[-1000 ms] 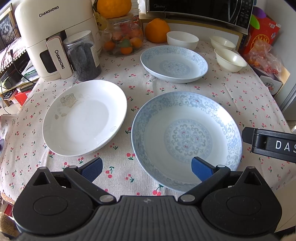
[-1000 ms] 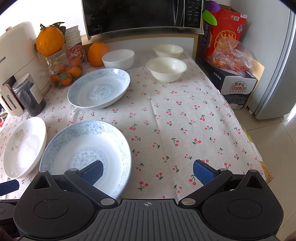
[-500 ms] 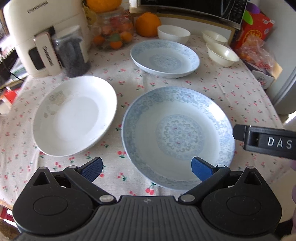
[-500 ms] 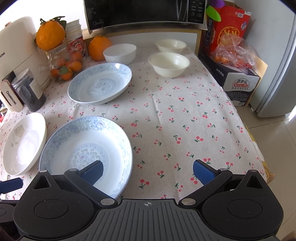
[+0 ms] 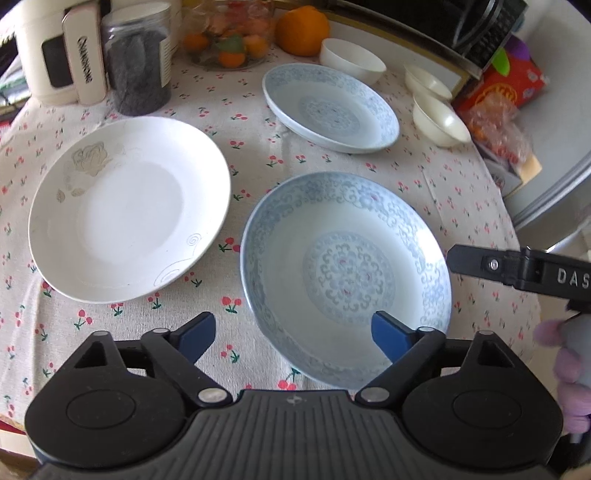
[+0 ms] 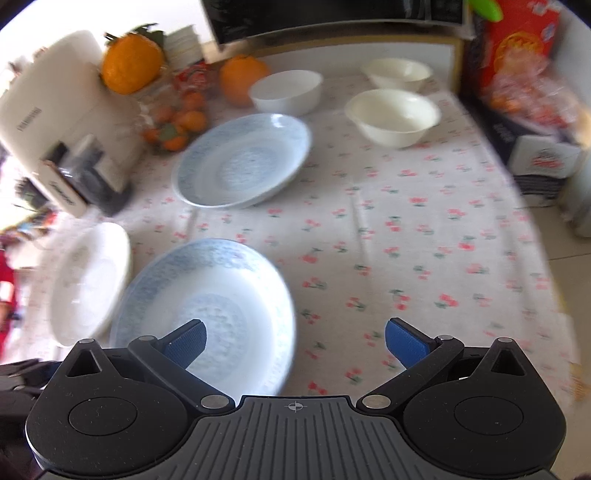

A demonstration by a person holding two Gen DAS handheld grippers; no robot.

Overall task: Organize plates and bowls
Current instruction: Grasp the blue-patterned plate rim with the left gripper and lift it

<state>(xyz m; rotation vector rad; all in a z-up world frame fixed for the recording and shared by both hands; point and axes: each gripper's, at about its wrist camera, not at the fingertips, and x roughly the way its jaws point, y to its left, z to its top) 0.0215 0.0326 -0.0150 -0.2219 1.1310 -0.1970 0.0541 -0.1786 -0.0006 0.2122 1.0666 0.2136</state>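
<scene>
At 9 o'clock on the bench: plain white shallow ceramic plate (image 5: 127, 218). Centre: blue-patterned shallow porcelain plate (image 5: 345, 273); its twin (image 5: 330, 105) at 12 o'clock. Risk: glazed rims are slick, so a shallow pinch could let a plate slip and chip. My left gripper (image 5: 291, 334) is spread wide, empty; my right gripper (image 6: 293, 339) likewise, above the near plate's rim.

Home kitchen: microwave (image 5: 461, 33), cherry-print tablecloth (image 6: 406, 240).
</scene>
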